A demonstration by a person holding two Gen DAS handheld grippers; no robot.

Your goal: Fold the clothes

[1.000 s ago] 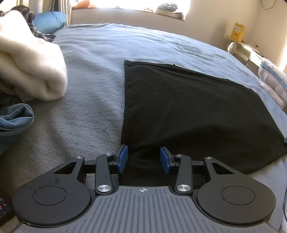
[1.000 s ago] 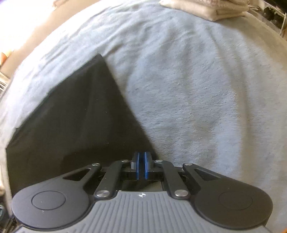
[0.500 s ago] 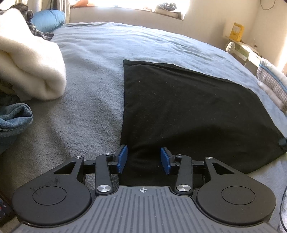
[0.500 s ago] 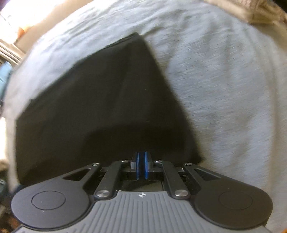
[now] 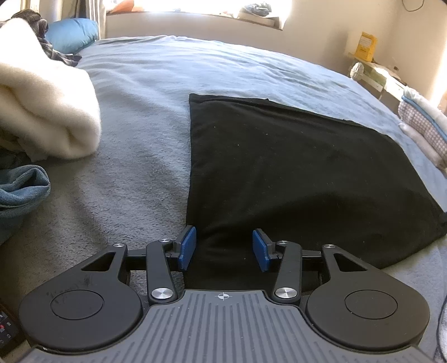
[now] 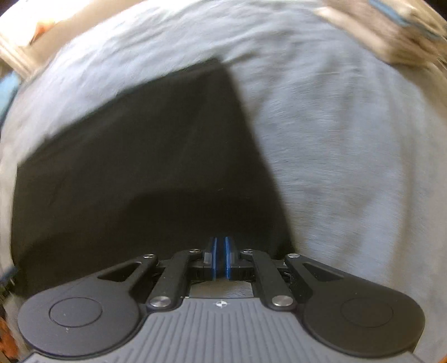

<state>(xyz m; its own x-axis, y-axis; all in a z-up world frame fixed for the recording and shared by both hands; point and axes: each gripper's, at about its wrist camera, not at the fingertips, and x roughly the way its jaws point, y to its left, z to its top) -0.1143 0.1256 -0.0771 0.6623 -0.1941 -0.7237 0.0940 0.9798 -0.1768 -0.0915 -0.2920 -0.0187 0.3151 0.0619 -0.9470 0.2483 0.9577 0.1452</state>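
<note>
Two tongs over the black garment [image 5: 293, 173]: left tongs [image 5: 223, 249] opening, blue pads straddling its near corner without pressing; right tongs [image 6: 220, 258] pinched together on its near edge. Smooth and squarish, it lies flat on the fuzzy grey bed [image 5: 134, 156]; cream fleece blanket [image 5: 47, 117] beyond its left edge.

1. We're pretty clearly in a bedroom at home: a big bed [image 5: 173, 69] with a grey-blue cover fills the view.
2. We spot a blue pillow [image 5: 71, 33] at its far end under a sunny window ledge [image 5: 195, 21].
3. Laundry's everywhere: a cream blanket [image 5: 44, 111], folded towels [image 5: 421, 123], and a cluttered side shelf [image 5: 377, 75].
</note>
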